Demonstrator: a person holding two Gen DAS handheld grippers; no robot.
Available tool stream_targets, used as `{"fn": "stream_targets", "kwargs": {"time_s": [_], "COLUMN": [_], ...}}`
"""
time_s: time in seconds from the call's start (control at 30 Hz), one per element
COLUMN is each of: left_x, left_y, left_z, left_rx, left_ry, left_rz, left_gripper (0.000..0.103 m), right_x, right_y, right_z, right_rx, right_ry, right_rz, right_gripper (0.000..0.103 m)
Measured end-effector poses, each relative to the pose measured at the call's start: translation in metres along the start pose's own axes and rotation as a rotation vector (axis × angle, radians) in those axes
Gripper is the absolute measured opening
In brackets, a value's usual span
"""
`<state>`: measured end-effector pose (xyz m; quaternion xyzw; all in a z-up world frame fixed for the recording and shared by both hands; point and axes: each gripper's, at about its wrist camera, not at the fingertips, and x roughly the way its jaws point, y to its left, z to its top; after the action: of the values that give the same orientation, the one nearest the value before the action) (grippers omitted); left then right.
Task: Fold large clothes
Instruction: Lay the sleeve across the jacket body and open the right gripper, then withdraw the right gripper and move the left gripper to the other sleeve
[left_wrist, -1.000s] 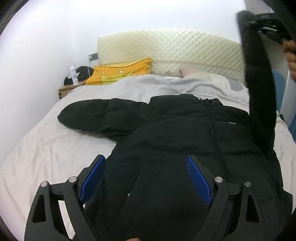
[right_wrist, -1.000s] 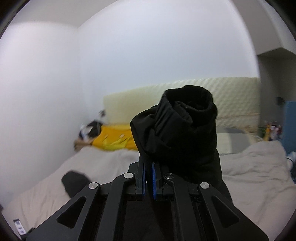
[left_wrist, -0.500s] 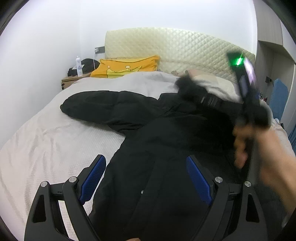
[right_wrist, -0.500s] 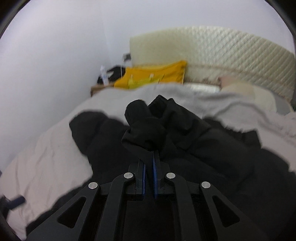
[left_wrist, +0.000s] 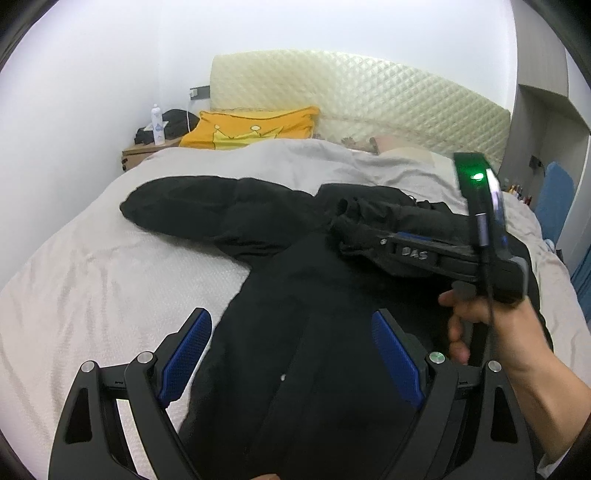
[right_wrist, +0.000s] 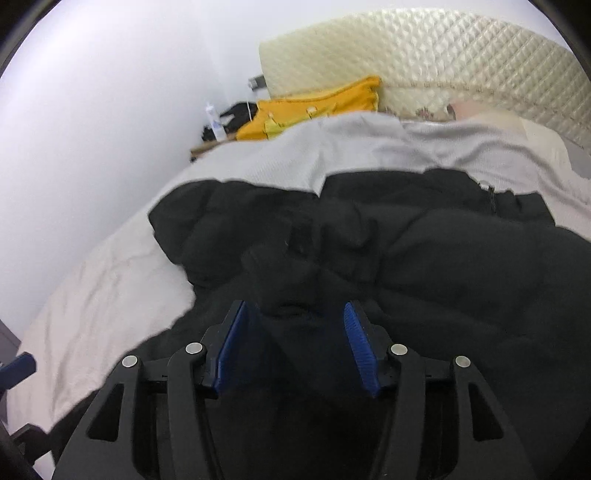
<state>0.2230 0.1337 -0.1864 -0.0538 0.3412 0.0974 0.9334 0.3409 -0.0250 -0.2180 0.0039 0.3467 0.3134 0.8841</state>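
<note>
A black puffer jacket lies spread on the bed, front up. Its left sleeve stretches out to the left over the sheet. The other sleeve is folded across the chest, its cuff bunched just ahead of my right gripper. That gripper's jaws are opening, with the blue pads clear of the loose fabric between them. In the left wrist view a hand holds the right gripper low over the chest. My left gripper hovers open over the jacket's lower body.
A pale bed sheet surrounds the jacket. A yellow pillow and a quilted headboard are at the far end. A nightstand with a bottle stands far left by the wall. A blue object is at far right.
My right gripper came down from high up with the sleeve and laid it across the jacket's chest. Its jaws, shut on the cuff before, now stand apart. My left gripper stayed open.
</note>
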Motion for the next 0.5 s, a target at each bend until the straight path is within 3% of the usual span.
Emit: {"fn": "stream_targets", "kwargs": {"time_s": [0.23,0.5], "left_x": [-0.031,-0.077], "left_y": [-0.006,-0.032], "left_z": [0.021,0.04], "left_rx": [-0.002,0.026], "left_ry": [-0.016,-0.062], "left_rz": [0.016,-0.015], "left_gripper": [0.089,0.089], "right_x": [-0.061,-0.17], "right_y": [0.005,0.003], "right_z": [0.024,0.047], "right_rx": [-0.018,-0.027], "right_ry": [-0.052,-0.176], "right_rz": [-0.052,-0.179], "right_gripper": [0.052,0.053]}}
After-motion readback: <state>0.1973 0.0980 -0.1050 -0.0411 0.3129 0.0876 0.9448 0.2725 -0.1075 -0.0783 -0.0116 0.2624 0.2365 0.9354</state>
